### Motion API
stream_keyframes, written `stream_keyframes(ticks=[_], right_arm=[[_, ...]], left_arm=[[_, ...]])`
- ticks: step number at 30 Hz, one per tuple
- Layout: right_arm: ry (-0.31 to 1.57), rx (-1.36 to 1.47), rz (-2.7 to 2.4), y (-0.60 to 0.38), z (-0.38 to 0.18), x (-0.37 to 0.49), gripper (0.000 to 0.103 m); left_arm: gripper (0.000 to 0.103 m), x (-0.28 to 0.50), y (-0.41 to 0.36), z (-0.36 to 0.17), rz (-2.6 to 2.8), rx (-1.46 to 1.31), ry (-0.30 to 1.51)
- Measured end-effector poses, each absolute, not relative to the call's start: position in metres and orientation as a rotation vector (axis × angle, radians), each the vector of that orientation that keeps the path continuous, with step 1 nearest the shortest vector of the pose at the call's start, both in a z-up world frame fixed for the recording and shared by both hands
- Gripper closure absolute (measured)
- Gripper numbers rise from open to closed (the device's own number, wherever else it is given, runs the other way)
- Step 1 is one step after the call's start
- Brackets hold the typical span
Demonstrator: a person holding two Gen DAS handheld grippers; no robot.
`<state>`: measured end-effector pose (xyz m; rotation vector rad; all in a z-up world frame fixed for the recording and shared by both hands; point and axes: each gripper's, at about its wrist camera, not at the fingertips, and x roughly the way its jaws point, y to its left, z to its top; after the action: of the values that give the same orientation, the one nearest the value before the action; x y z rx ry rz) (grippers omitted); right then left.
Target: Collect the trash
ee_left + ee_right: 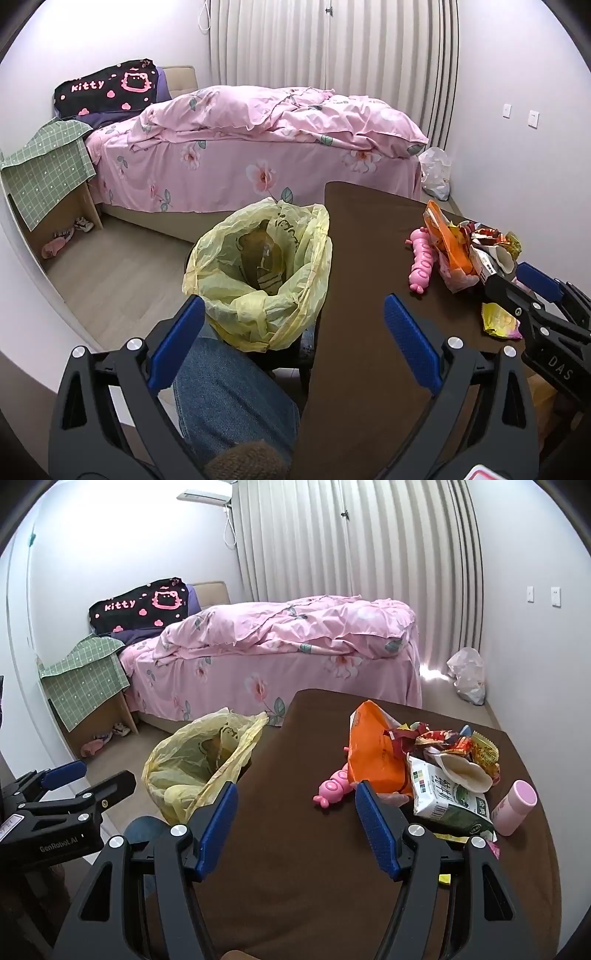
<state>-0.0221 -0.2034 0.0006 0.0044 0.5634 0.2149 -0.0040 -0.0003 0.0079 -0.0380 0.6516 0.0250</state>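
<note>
A bin lined with a yellow bag (258, 273) stands on the floor left of the dark brown table (362, 266); it also shows in the right wrist view (195, 764). A pile of wrappers (443, 760) with an orange bag (373, 753) and a white-green packet (447, 797) lies on the table's right side. My left gripper (295, 332) is open and empty, above the bin's near rim and the table edge. My right gripper (295, 819) is open and empty over the table, just left of the pile. It shows in the left wrist view (517, 277).
A pink toy (332, 786) lies beside the orange bag. A pink cup (513, 805) lies right of the packet. A yellow wrapper (498, 321) lies near the table's front. A bed (258, 147), a green-covered side table (48, 170) and a white bag (436, 173) stand beyond.
</note>
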Motion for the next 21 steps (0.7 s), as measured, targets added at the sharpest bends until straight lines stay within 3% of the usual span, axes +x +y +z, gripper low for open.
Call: stream_keyframes(ticks=[21], right_arm=[[0.556, -0.003, 0.212, -0.2043, 0.0011, -0.0239, 0.04]], left_arm=[[0.011, -0.0029, -0.0014, 0.0041, 0.022, -0.035, 0.655]])
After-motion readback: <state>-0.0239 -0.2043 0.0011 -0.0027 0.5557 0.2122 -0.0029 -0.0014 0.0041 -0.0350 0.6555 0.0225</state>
